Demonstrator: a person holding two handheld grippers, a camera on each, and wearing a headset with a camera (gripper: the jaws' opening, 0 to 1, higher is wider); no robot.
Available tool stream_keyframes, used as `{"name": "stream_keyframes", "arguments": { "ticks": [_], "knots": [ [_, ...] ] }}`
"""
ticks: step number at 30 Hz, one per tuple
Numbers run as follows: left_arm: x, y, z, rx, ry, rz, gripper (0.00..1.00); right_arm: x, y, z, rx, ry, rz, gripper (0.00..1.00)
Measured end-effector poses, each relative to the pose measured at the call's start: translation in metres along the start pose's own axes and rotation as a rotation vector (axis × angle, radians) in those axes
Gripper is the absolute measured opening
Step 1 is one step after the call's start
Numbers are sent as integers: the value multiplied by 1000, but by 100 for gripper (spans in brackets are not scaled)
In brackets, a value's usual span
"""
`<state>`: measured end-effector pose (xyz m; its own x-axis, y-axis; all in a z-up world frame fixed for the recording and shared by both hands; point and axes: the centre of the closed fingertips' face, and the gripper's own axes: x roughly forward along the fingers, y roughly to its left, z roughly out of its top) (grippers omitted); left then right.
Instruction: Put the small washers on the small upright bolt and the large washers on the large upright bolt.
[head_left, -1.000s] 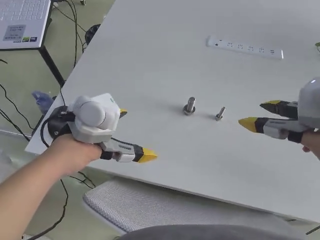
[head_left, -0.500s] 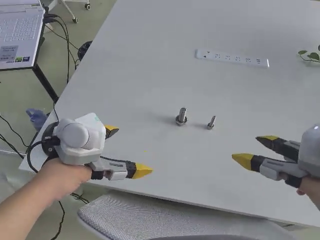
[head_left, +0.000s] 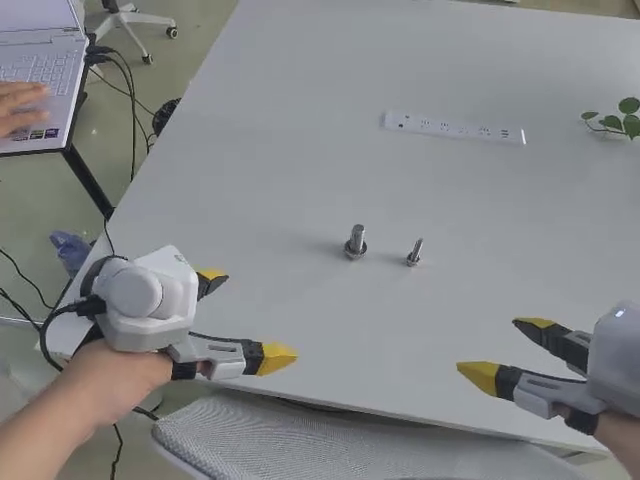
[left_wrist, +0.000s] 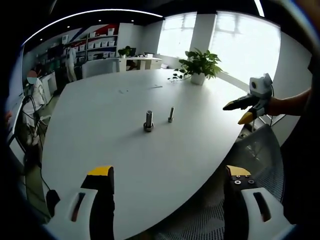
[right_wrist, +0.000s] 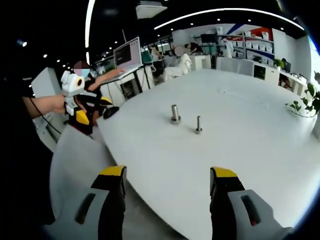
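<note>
in the head view my left gripper (head_left: 245, 315) sits at the lower left, just off the near edge of the desk (head_left: 300, 130). my left hand (head_left: 110, 375) wraps its handle from below, with the forearm coming in from the bottom left corner. its yellow-tipped fingers (head_left: 275, 356) point right, roughly along the desk edge. they are spread wide and grasp nothing.

the right gripper (head_left: 503, 348) hangs at the lower right over the near edge. its fingers (head_left: 480, 374) aim left and slightly away from me, and they too are parted with nothing between them.

the large bolt (head_left: 356, 241) and the small bolt (head_left: 414, 252) stand upright near the middle of the desk. they are close beside each other, the large one on the left, and well apart from both grippers. the large bolt has a wider ring at its foot. i cannot tell whether that is a washer or the bolt's own head.

in the left gripper view both bolts (left_wrist: 148, 121) (left_wrist: 170, 114) stand ahead, above the gap between the open fingers, and the right gripper (left_wrist: 235, 113) is held out at the far right. in the right gripper view the bolts (right_wrist: 175, 113) (right_wrist: 198, 124) stand ahead, with the left gripper (right_wrist: 95, 115) at the left edge of the desk.

a power strip (head_left: 452, 128) lies farther back on the desk. a grey chair (head_left: 300, 445) is below the near edge.
</note>
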<state>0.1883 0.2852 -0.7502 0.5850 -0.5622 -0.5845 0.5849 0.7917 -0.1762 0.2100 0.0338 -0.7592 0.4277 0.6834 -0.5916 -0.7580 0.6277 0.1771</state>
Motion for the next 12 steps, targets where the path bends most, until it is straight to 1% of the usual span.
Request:
{"name": "stream_keyframes", "arguments": {
  "ticks": [2,4,6,8,9,10,12],
  "knots": [
    [0,-2,0,-1,0,-1,91,-1,1,0,-15,-1,-7,72],
    [0,-4,0,-3,2,-2,91,-2,0,-1,-15,-2,-10,73],
    [-1,-4,0,-6,4,3,91,-2,-5,-2,-9,-12,-21,73],
    [-1,-4,-3,-6,11,6,91,0,-3,-5,2,-5,-7,74],
    [-1,-3,-5,0,18,9,91,0,-2,-5,-4,-1,-9,73],
    [-1,-3,-6,0,23,9,91,0,-2,-5,-29,1,-16,73],
    [-1,-3,-8,-1,25,9,92,1,1,-8,-29,13,1,73]
  ]
}}
